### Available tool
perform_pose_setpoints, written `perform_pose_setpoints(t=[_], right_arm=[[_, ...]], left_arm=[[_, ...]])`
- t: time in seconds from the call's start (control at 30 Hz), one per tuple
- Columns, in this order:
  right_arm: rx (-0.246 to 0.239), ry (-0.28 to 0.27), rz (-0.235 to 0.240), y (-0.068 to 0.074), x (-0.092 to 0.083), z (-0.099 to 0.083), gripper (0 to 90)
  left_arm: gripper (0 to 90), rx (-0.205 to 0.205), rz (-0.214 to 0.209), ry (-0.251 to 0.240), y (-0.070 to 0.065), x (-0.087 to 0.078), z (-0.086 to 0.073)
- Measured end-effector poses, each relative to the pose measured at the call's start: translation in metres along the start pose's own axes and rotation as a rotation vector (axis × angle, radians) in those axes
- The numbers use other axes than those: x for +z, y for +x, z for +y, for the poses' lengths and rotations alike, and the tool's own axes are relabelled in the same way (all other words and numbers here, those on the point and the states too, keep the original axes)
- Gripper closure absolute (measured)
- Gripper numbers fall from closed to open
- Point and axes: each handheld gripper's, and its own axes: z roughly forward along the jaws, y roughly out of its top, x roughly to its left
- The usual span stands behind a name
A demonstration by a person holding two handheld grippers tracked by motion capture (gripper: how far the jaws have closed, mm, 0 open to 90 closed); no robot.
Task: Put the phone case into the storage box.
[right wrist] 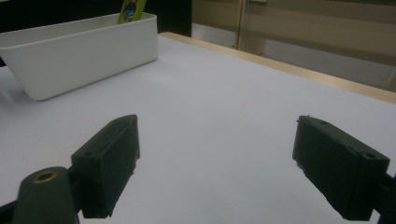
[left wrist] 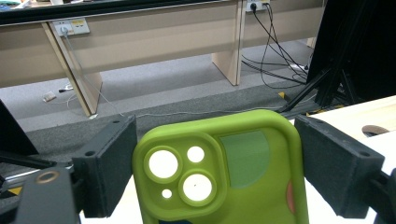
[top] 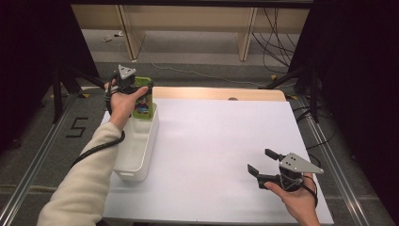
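A green phone case (top: 142, 107) with camera cut-outs stands upright at the far end of a white bin (top: 151, 141). My left gripper (top: 140, 87) is at the case's top. In the left gripper view both jaws press against the sides of the phone case (left wrist: 224, 177), so the left gripper (left wrist: 215, 158) is shut on it. My right gripper (top: 259, 160) rests low over the white table top at the near right, open, with nothing between its jaws. The right gripper view shows this right gripper (right wrist: 215, 158) wide apart, with the bin (right wrist: 84, 51) and the case's top (right wrist: 130, 10) far off.
The white table surface (top: 221, 141) has a wooden strip (top: 221, 93) along its far edge. Beyond it are grey floor, wooden furniture legs (top: 244, 42) and cables (top: 277, 42). Dark stands flank both sides.
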Motion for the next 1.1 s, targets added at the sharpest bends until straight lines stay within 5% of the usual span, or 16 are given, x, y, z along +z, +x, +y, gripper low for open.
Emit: perform_pose_setpoints(t=[1.1], right_arm=[[0.004, 0.002, 0.003, 0.0002, -0.0001, -0.0002, 16.0]], left_arm=[[15.9, 0.009, 0.001, 0.025, -0.0019, 0.0069, -0.0074]])
